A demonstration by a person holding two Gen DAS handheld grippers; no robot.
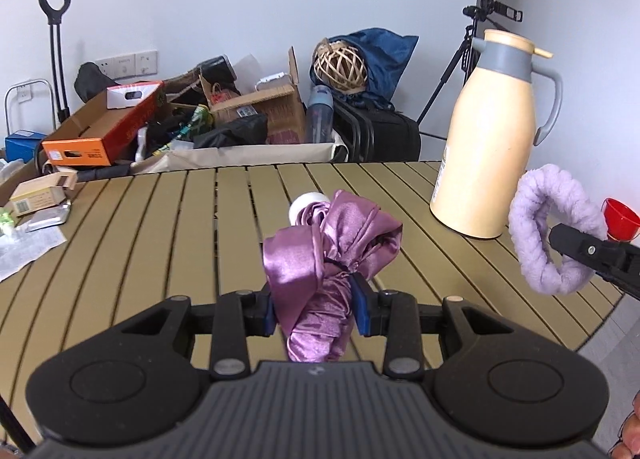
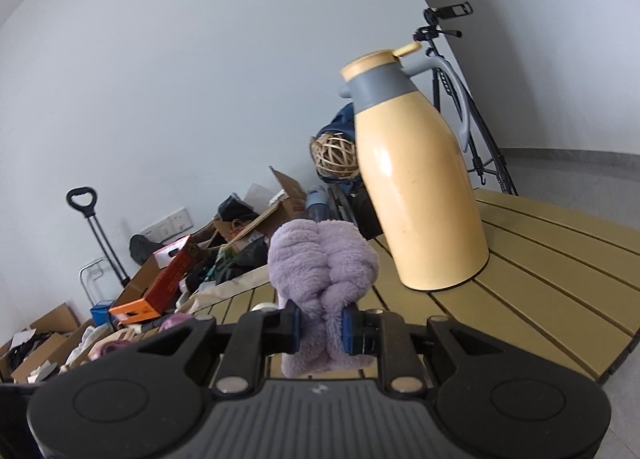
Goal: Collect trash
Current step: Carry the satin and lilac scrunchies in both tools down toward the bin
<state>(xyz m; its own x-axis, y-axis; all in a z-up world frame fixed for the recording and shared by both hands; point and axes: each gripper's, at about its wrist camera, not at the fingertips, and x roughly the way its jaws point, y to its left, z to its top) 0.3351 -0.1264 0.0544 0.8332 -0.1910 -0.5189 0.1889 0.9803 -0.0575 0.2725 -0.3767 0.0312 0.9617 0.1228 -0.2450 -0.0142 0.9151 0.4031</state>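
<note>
- My left fingers (image 1: 316, 309) are clamped on a purple umbrella (image 1: 326, 255), folded and bunched, held above the slatted counter (image 1: 160, 227).
- My right fingers (image 2: 320, 325) pinch a fuzzy lilac band (image 2: 322, 259), lifted off the counter too.
- A cream jug (image 1: 486, 139) stands upright on the counter, near the band.
- Boxes (image 1: 104, 127) pile up against the wall beyond the counter.

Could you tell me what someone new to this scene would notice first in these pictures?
Probably the shiny purple folded umbrella clamped in the left hand-held gripper above the slatted table, and the fluffy lilac headband pinched in the right hand-held gripper. Next comes the tall cream thermos jug standing upright at the table's far right, and the heap of boxes against the wall behind.
</note>
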